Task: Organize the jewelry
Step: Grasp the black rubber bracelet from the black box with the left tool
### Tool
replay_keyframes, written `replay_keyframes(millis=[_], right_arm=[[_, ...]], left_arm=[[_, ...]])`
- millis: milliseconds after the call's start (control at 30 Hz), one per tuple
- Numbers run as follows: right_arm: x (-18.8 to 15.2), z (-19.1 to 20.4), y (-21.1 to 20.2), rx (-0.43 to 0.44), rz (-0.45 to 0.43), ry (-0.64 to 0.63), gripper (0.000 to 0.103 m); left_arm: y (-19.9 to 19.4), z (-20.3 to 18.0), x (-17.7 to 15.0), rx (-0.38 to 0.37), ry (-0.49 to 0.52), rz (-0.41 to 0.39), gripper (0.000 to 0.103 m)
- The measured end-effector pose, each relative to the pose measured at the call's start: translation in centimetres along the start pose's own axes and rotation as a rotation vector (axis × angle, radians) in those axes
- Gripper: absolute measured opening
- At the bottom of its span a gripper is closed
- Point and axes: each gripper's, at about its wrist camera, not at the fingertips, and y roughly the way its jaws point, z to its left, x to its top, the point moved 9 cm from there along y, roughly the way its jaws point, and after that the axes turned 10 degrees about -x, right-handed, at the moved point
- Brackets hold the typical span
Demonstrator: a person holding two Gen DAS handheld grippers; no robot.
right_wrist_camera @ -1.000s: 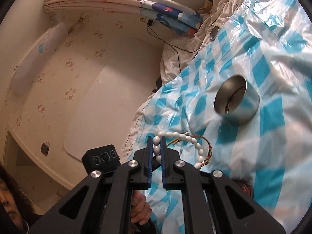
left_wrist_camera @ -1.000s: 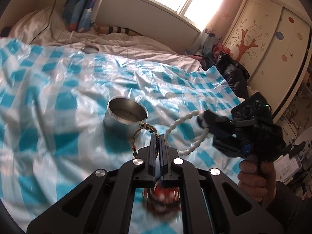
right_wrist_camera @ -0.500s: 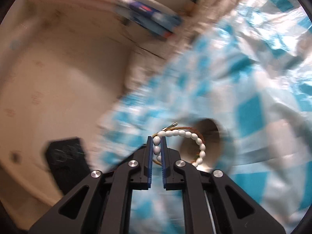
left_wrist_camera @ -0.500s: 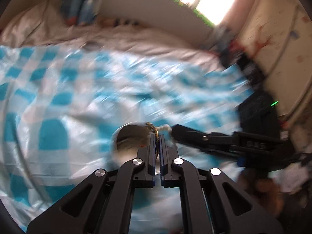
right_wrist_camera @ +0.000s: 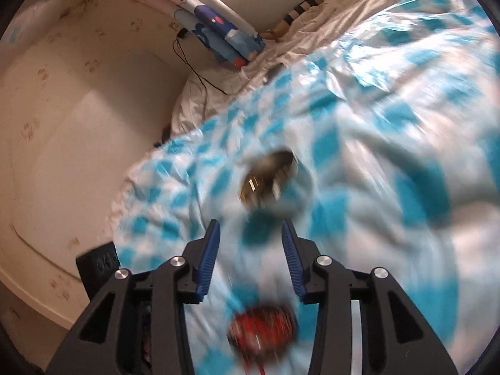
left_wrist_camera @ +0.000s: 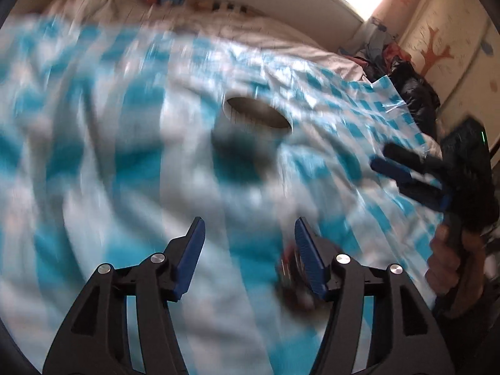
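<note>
A round metal cup (left_wrist_camera: 256, 115) stands on the blue-and-white checked sheet; in the right wrist view (right_wrist_camera: 268, 178) something pale and gold shows blurred inside it. My left gripper (left_wrist_camera: 248, 256) is open and empty, back from the cup. My right gripper (right_wrist_camera: 250, 259) is open and empty, just short of the cup; it also shows at the right of the left wrist view (left_wrist_camera: 406, 168), held by a hand. A red beaded piece (right_wrist_camera: 262, 331) lies on the sheet below my right gripper, and shows blurred by my left gripper's right finger (left_wrist_camera: 293, 275). Both views are motion-blurred.
The checked plastic sheet (left_wrist_camera: 109, 162) covers a bed with white bedding behind it. A folded blue cloth (right_wrist_camera: 225, 40) and a cable lie at the wall. A black bag (left_wrist_camera: 412, 87) and a painted wardrobe (left_wrist_camera: 443, 50) stand at the far right.
Both grippers have opened and pulled back from the cup. The cord bracelet and the white bead bracelet have left the jaws, and something pale now shows inside the cup.
</note>
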Motion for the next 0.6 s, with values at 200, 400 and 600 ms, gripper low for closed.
replay_keyframes(millis=[200,400,600], right_arm=[[-6.9,-1.4,-0.6,-0.076,0.097,-0.021,0.044],[-8.2,-1.1,-0.4,-0.089,0.124,-0.046,0.048],[-8.3,-1.5,-0.3,-0.088,0.126,0.000,0.057]], left_arm=[[0.2,-3.3,-3.0,-0.004,0.105,0.032,0.057],[-0.5,-4.3,-4.4,0.120,0.229,0.037,0.057],[-0.3,-6.9,-5.0,0.153,0.406,0.024,0.064]])
